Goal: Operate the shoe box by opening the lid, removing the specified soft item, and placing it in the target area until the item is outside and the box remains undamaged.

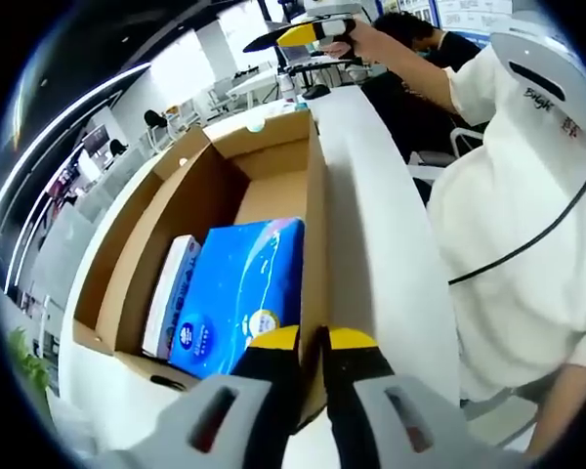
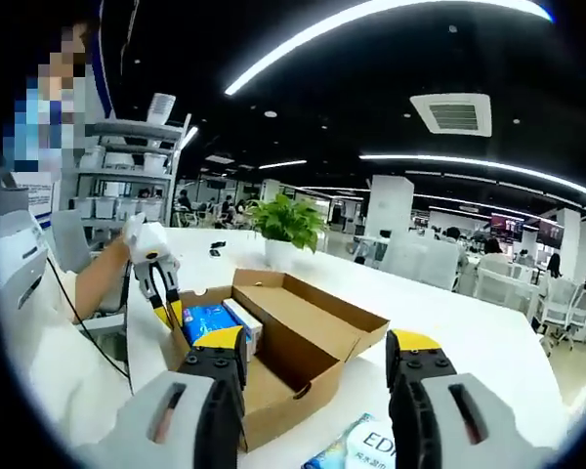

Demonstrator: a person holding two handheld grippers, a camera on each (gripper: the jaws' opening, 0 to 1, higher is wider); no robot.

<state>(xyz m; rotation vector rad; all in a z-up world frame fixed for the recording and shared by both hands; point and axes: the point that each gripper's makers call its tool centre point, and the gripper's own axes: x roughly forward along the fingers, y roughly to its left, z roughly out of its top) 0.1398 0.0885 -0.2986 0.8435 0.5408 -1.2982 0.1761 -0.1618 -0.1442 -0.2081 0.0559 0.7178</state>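
With the cardboard shoe box (image 1: 273, 186) open, the left gripper (image 1: 313, 337) hovers nearly closed over the blue tissue pack (image 1: 239, 293) just ahead; the right gripper (image 2: 317, 344) waits wide; next, probably spread and grasp.

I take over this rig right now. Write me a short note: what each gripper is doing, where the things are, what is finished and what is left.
Left gripper: fingers closed on the side wall of the shoe box, steadying it.
Right gripper: open, holding nothing, raised above the table.
Box: lid open, no damage visible. A blue soft pack and a white pack lie inside, side by side.
Another soft pack lies on the table outside the box, just below the right gripper.
Done: lid opened, one pack is out.
Left: I cannot tell whether that is the specified item. If not, lift out the right one.
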